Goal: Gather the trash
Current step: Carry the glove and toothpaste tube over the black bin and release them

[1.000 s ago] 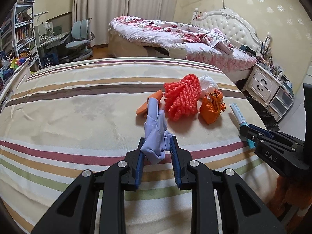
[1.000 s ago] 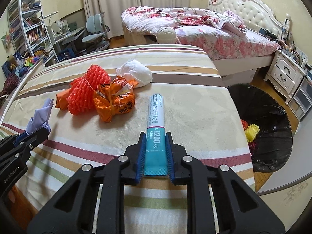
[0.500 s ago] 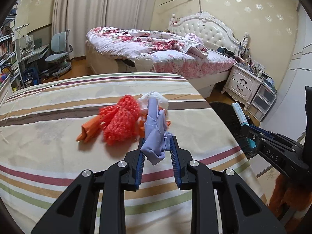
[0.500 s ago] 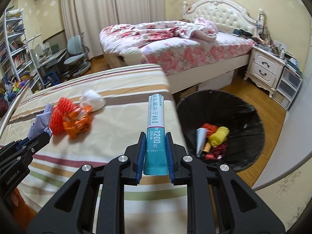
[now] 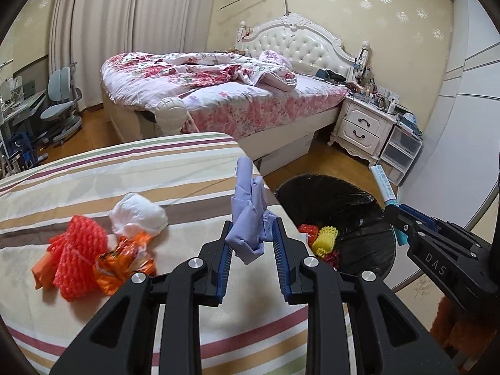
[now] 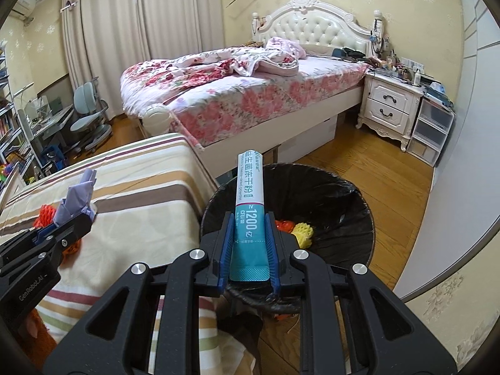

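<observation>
since both loads are bound for the round black-lined trash bin (image 6: 353, 218), the right gripper (image 6: 249, 234) pinches a teal and white powder sachet (image 6: 250, 206) over its rim, while the left gripper (image 5: 252, 243) clamps crumpled lilac paper (image 5: 250, 215) above the striped bed's (image 5: 125, 168) edge.

**A:** How is my feed looking on your end?

**B:** I see soft, even, warm indoor light in both wrist views, and no harsh glare.

**A:** I get faint shadows under the black two-finger left gripper (image 5: 251, 243). The black plastic-lined trash bin (image 6: 353, 193) swallows detail inside.

**B:** My edges bend hard: the pale pleated curtains (image 5: 131, 31) curve, and dark corners vignette each frame. Focus stays sharp at centre, and I read slight softness toward the rim.
</observation>
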